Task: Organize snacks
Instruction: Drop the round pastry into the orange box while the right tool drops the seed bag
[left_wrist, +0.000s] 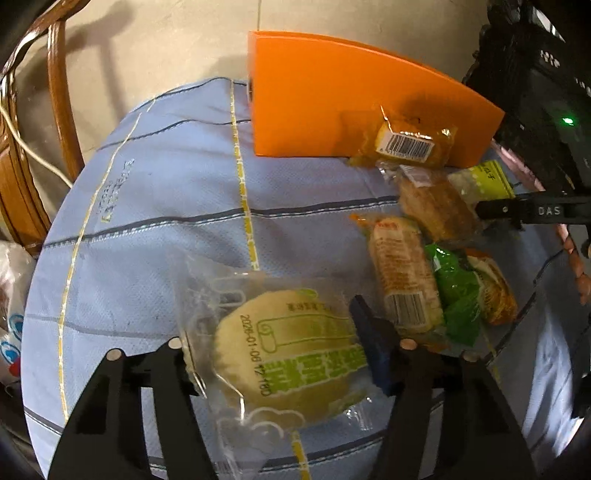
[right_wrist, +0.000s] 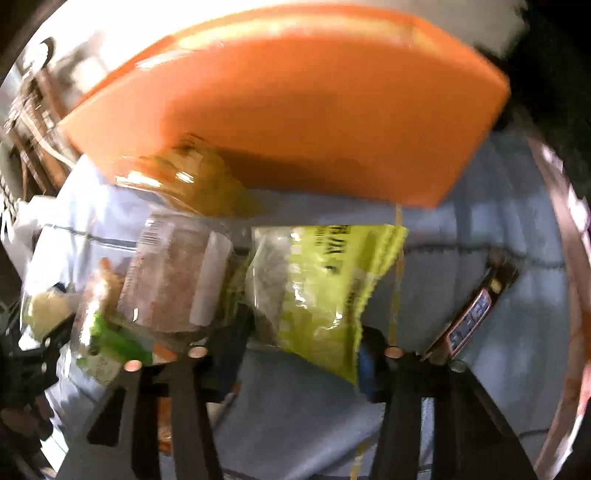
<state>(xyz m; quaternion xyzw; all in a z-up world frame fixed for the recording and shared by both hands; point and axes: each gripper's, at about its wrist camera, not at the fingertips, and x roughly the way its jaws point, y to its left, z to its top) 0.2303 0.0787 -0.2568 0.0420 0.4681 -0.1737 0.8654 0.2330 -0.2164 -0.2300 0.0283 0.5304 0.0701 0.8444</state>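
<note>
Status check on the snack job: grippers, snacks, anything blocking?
Left gripper around round pastry pack, grip unclear. Right gripper at yellow-green packet, grip unclear. Other snacks piled by orange box. Nothing blocking.

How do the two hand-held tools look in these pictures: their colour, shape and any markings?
The left tool has two black, wedge-shaped fingers with cut-out slots, small round copper-coloured studs near the tips, and a blue pad on the inner face of one finger. The right tool is built alike: black slotted fingers, copper-coloured studs, a blue pad. In the left wrist view its finger bears white letters "DAS". No sleeve is visible.
</note>
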